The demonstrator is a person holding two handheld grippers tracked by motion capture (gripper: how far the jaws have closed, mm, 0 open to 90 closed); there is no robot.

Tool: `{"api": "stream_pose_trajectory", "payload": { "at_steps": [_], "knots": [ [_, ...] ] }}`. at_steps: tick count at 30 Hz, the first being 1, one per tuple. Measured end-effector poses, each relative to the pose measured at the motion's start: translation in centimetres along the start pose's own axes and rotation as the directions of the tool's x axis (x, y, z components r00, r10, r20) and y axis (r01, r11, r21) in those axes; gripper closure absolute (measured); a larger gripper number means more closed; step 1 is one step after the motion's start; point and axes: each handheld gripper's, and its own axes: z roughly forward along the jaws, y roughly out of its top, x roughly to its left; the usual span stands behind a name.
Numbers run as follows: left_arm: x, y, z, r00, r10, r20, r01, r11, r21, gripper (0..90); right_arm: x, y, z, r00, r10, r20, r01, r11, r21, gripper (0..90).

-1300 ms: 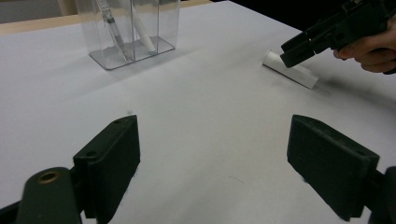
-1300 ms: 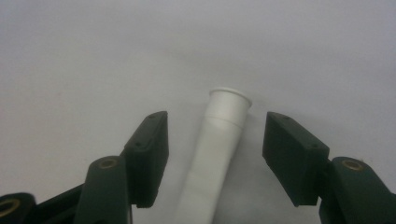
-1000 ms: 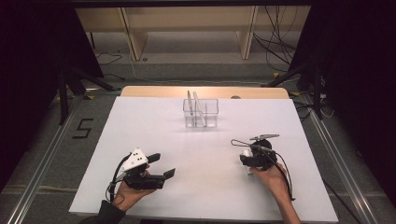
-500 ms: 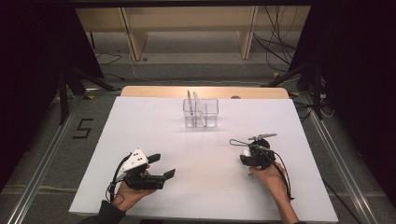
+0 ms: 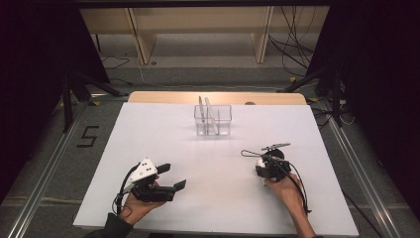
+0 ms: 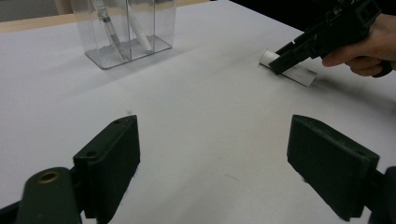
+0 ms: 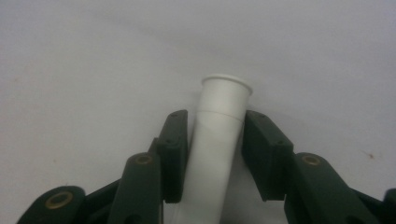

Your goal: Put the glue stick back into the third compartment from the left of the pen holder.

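White tube [image 7: 219, 140] is what we are working on: it lies low and right of centre on the white table [image 5: 163, 134], pinched between the jaws of our right gripper [image 7: 212, 135]. By our reading it is grasped but not yet lifted, with the clear organizer [image 5: 213, 120] at upper centre, already holding pens, its likely home. Open tabletop lies between them, edges well apart. Our left gripper [image 6: 212, 163] waits, jaws spread, at lower left.

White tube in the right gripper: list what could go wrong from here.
1. The right gripper has its jaws around the white tube but may not yet be clamped; lifting now could let the smooth, round tube slip or roll away.
2. The clear box already holds pens, so the tube may snag on them going in.
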Motion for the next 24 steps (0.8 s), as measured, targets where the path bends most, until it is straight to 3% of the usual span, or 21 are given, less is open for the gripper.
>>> {"api": "stream_pose_trajectory", "payload": {
  "at_steps": [14, 24],
  "knots": [
    [-0.04, -0.01, 0.07, 1.0000, 0.006, 0.004, -0.006, 1.0000, 0.004, 16.9, 0.10, 0.15, -0.02, 0.9999, -0.002, 0.017, 0.002, 1.000, 0.017, 67.1],
    [0.05, -0.01, 0.01, 1.0000, 0.000, 0.003, 0.000, 1.0000, 0.003, 17.0, -0.04, 0.01, -0.17, 0.9999, -0.014, -0.003, 0.014, 1.000, 0.009, 67.6]
  ]
}}
